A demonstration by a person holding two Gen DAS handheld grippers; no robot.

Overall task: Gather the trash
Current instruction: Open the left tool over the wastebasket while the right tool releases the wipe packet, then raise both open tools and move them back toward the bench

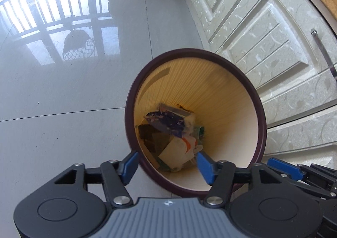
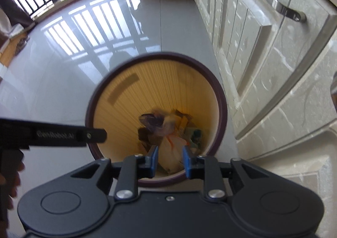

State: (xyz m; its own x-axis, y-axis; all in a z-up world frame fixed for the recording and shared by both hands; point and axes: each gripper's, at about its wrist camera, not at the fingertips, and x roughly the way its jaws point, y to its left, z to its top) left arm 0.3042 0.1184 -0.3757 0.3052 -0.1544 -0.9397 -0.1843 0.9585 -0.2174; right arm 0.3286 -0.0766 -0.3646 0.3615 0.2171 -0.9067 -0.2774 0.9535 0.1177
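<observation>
Bin: round cream plastic trash bin with dark purple rim (image 1: 194,52), near white cabinet doors (image 1: 263,33), holds wrappers (image 1: 168,122).
Left gripper (image 1: 167,167): spread, empty, over near rim.
Right gripper (image 2: 170,161): spread, empty, above bin.

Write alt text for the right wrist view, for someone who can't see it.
An open, empty blue-tipped claw hangs over a round, dark-rimmed bin holding crumpled wrappers. The bin stands on a glossy tiled floor beside pale cabinets.

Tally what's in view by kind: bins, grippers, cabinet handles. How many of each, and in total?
Bin: 1, with mixed trash at the bottom, pieces too jumbled to count
Grippers: 2, left gripper and right gripper, both with jaws open and empty
Cabinet handles: 1
Total: 4
</observation>
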